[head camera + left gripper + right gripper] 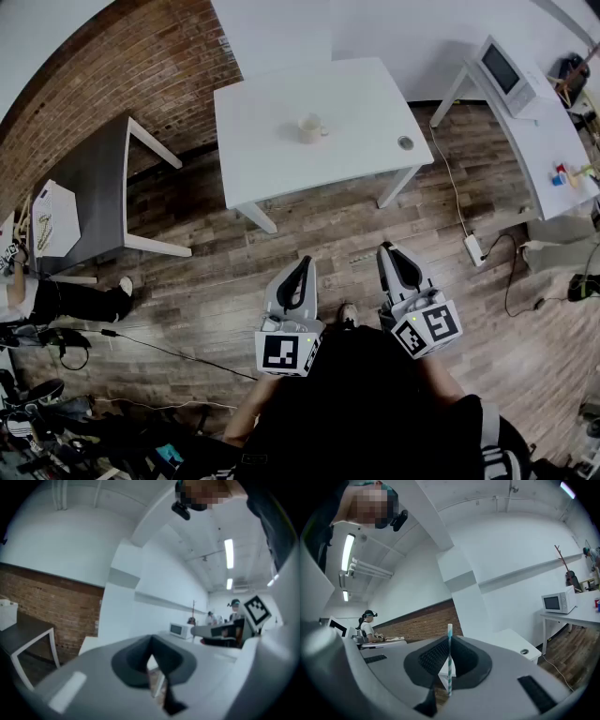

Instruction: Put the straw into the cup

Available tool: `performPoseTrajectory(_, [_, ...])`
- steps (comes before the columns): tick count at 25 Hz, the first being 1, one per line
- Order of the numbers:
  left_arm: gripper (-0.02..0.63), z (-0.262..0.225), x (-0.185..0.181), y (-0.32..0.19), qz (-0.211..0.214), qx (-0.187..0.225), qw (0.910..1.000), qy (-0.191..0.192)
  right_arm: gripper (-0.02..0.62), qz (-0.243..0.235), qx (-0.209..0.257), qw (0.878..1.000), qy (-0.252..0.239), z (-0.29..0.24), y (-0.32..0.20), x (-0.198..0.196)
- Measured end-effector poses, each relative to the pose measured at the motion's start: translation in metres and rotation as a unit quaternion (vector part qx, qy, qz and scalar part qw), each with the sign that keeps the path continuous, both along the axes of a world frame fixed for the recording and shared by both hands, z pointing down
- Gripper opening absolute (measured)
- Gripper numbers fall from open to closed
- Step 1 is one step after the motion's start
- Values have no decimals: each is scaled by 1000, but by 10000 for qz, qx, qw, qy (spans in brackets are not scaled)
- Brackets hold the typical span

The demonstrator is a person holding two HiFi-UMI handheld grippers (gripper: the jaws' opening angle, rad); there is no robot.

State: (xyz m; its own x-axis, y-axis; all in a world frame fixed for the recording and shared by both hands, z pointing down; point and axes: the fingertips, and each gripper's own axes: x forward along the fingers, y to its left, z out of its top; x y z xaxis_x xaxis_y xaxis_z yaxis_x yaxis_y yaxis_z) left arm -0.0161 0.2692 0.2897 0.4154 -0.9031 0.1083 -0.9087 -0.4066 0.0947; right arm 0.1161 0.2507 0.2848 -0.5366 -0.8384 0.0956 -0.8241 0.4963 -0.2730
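Right tool (387, 251) is clamped on the straw (449, 663). The right gripper view shows the striped straw pinched between the pads and standing upright across the jaw line, with one end poking above them and one below. Left tool (304, 264) has its jaws together with nothing in them. The cup (310, 128) sits upright near the middle of the white worktop (272, 159), well apart from both tools, straight ahead and slightly to the left. We're standing back on the wood floor, so nothing is near insertion yet. The key relation is that the straw's long axis is already roughly vertical, matching the cup's opening. We judge the next move is mostly a reach forward to get the lower end over the rim, then down. Either arm is about as far from the cup, but the right one carries the straw. Only the head view shows the cup, and we can't make out the straw there. Only the right gripper view shows the straw, while the cup doesn't show there, just the worktop corner with a small round thing (524, 651).
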Motion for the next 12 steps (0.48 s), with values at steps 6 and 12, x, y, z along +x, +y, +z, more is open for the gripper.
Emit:
performPoseTrajectory(6, [4, 1, -1, -2, -1, 6, 10000, 19, 18, 3, -1, 10000, 7, 0, -2, -2])
performPoseTrajectory(12, [5, 2, -7, -3, 33, 2, 10000, 48, 18, 26, -31, 10000, 46, 0, -4, -7])
